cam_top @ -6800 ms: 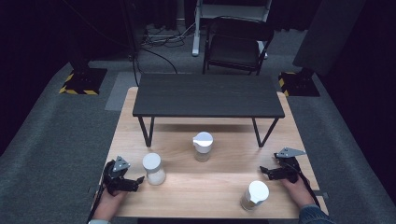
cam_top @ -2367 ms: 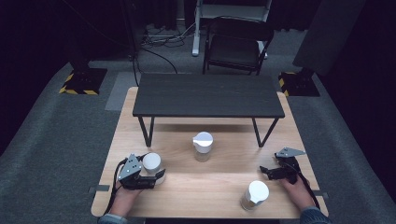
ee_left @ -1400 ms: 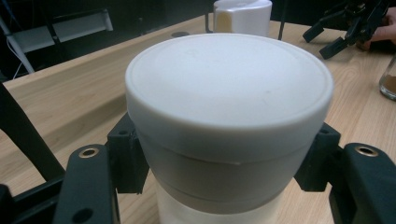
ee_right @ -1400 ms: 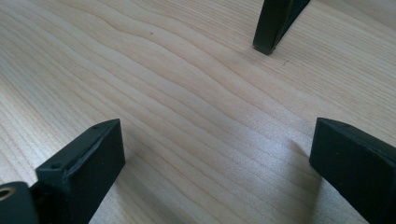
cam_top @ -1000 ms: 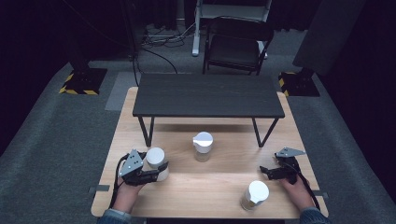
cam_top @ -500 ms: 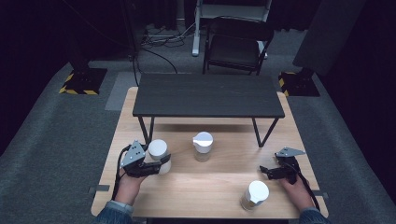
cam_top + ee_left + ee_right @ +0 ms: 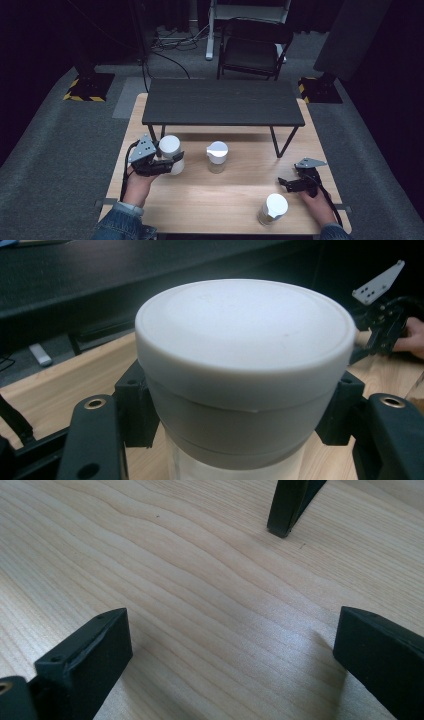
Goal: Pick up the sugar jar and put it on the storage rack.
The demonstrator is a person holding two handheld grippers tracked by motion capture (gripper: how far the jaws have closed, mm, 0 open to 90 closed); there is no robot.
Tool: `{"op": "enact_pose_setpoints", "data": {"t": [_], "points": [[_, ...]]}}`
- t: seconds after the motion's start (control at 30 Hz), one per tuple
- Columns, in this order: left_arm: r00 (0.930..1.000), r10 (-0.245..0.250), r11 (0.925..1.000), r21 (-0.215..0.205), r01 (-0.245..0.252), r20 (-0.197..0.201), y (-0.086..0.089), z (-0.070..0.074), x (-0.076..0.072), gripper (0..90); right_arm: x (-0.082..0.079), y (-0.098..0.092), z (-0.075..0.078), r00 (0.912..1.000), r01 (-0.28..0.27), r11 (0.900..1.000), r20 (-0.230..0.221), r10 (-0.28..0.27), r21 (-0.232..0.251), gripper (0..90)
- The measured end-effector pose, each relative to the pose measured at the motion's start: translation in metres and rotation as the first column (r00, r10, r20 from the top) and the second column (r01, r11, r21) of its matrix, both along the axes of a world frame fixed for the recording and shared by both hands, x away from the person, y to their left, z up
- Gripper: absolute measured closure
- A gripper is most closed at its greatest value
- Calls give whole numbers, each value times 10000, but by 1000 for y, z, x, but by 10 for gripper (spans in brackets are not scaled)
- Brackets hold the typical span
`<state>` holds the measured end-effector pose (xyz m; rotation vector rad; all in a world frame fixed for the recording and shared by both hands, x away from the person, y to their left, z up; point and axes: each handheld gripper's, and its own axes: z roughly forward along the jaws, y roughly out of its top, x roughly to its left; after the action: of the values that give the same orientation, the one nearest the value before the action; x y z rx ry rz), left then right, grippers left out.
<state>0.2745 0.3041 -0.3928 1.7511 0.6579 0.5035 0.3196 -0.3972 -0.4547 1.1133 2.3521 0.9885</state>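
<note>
White-lidded jar at near left, clenched below its lid by left hand-held gripper, off the worktop, probably for carrying; right hand-held gripper released, resting near right.

The white-lidded jar has its base cut off below.

The jar has a smooth, matt white plastic lid over a cloudy, translucent body. The bench is pale wood with wavy grain and a soft sheen. The claw jaws look like matt black plastic.
</note>
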Motion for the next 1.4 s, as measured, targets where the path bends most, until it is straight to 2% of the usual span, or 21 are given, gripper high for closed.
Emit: {"op": "enact_pose_setpoints", "data": {"t": [0.3,0.57,0.83,1.4], "points": [[9999,97,9998,-182,-95,73,-3,13,6,343,0,0,0,10000,15,10000,-4,-15,-2,19],[9997,98,9999,115,-100,229,-8,30,11,342,0,0,0,10000,22,10000,-1,-22,-4,19],[9992,65,9999,-98,-61,398,-9,44,16,343,0,0,0,10000,22,10000,-2,-22,-4,19],[9976,12,9999,132,-21,691,-17,77,24,341,0,0,0,10000,24,10000,-2,-24,-3,19]]}}
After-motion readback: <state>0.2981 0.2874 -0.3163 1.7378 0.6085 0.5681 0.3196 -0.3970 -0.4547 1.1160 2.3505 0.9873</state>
